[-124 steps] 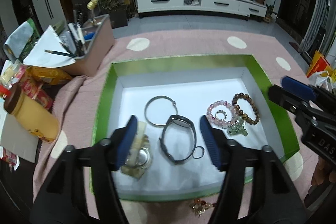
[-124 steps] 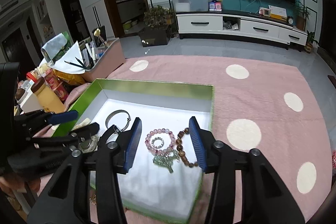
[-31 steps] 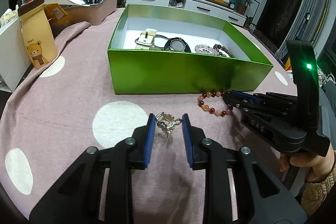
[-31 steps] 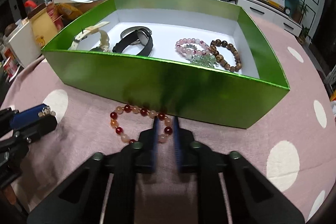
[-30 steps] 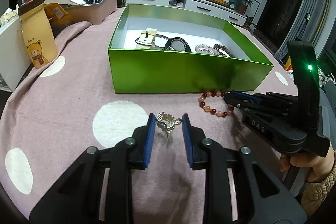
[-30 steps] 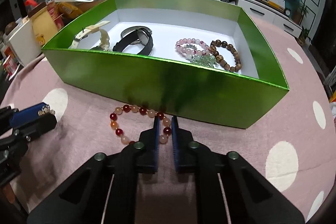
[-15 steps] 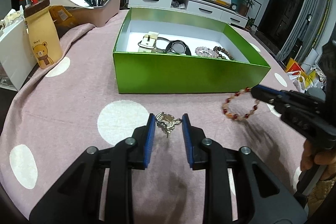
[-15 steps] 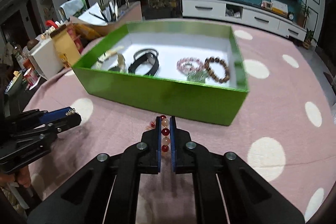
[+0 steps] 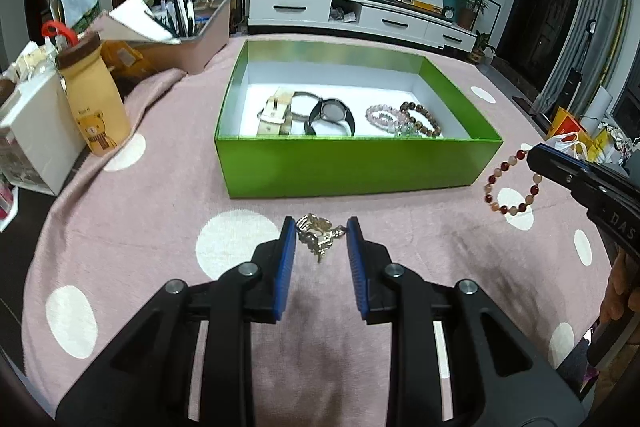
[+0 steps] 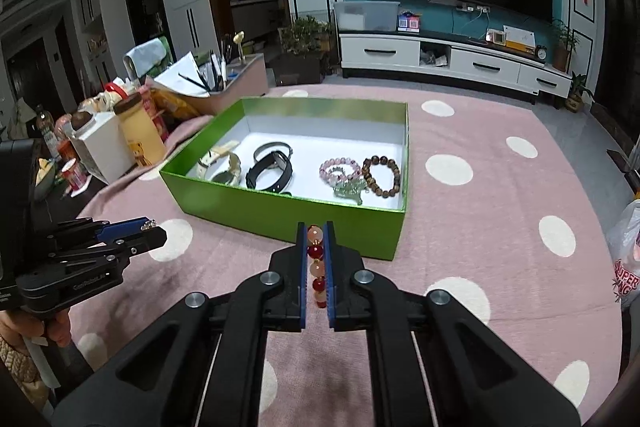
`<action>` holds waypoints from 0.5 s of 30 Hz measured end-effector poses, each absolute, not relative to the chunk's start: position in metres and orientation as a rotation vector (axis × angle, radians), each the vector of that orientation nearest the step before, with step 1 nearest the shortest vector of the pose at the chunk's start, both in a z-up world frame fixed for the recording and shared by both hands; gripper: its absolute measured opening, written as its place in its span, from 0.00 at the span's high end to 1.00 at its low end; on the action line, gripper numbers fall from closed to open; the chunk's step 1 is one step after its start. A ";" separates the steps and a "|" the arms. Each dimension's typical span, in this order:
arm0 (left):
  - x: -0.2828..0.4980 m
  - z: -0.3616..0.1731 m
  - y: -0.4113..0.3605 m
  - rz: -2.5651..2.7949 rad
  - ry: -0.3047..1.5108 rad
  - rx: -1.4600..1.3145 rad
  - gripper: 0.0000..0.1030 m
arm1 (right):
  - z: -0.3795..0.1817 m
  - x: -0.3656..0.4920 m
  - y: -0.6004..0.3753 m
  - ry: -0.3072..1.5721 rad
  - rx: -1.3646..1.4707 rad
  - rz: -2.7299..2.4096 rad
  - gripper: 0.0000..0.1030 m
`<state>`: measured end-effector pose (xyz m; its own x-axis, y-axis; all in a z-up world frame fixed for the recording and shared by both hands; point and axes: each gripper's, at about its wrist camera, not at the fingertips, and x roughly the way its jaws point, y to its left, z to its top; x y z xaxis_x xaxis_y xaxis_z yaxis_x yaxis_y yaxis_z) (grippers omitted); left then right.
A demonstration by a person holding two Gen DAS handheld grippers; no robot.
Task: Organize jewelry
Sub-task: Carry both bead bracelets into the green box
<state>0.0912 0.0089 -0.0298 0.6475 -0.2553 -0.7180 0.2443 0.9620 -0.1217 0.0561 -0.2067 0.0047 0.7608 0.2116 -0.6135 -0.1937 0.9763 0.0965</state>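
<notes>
Your right gripper [image 10: 315, 259], clamped on the bracelet [image 9: 510, 183], has lifted it off the cloth. Left gripper [image 9: 321, 247] pinches the gold piece [image 9: 316, 235], also raised. Both can go over the box [image 9: 344, 167] rim next.

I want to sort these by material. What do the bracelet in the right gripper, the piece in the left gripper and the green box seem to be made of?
Red bead bracelet: glossy, partly translucent round beads, probably polished stone or glass. Gold piece: shiny gold-coloured metal by its glint; plated or solid, cannot tell. Green box: stiff card with a metallic green sheen outside and matte white inside.
</notes>
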 end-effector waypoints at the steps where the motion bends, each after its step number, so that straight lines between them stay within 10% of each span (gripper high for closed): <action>1: 0.091 -0.026 0.007 -0.281 0.814 -0.008 0.75 | 0.007 0.055 -0.208 0.666 0.028 0.221 0.93; 15: 0.096 0.017 -0.014 -0.295 0.723 0.048 0.75 | 0.039 0.052 -0.219 0.586 0.030 0.235 0.93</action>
